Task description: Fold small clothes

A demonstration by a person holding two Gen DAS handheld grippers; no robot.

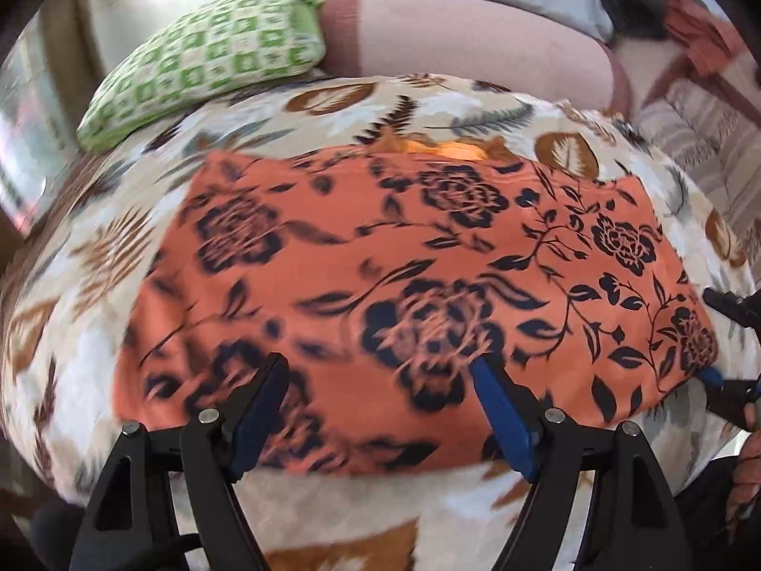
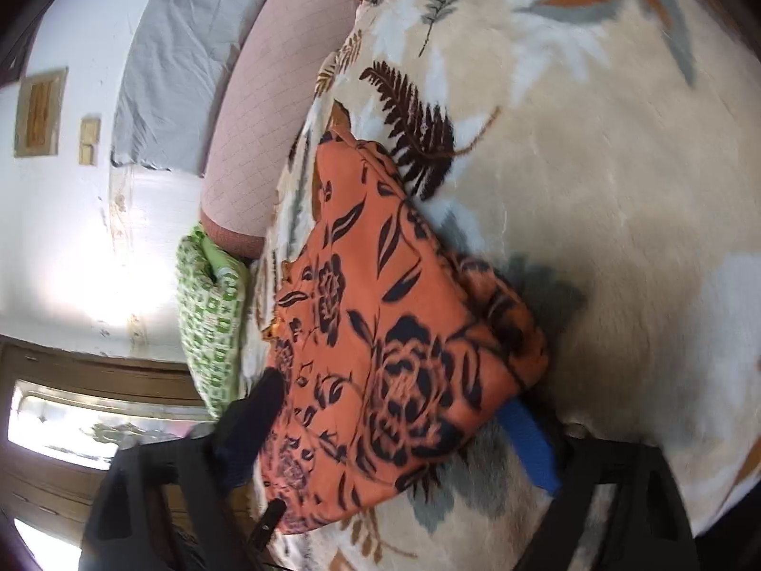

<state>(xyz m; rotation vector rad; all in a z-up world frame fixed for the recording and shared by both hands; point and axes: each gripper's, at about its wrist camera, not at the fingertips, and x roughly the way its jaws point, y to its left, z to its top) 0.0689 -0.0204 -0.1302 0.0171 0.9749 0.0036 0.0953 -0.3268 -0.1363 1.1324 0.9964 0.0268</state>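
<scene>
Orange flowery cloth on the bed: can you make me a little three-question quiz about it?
1. True or false: the orange cloth lies on a leaf-patterned blanket.
2. The pillow beyond it is checked in: A blue, B green, C red?
3. Fill in: the flowers printed on the cloth are ____.

Key: 1 true. 2 B. 3 black.

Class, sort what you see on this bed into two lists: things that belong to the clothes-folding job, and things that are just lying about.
Belongs to the job:
orange floral garment
left gripper
right gripper

Just lying about:
green checked pillow
pink bolster
grey pillow
leaf-print blanket, the surface under the garment
</scene>
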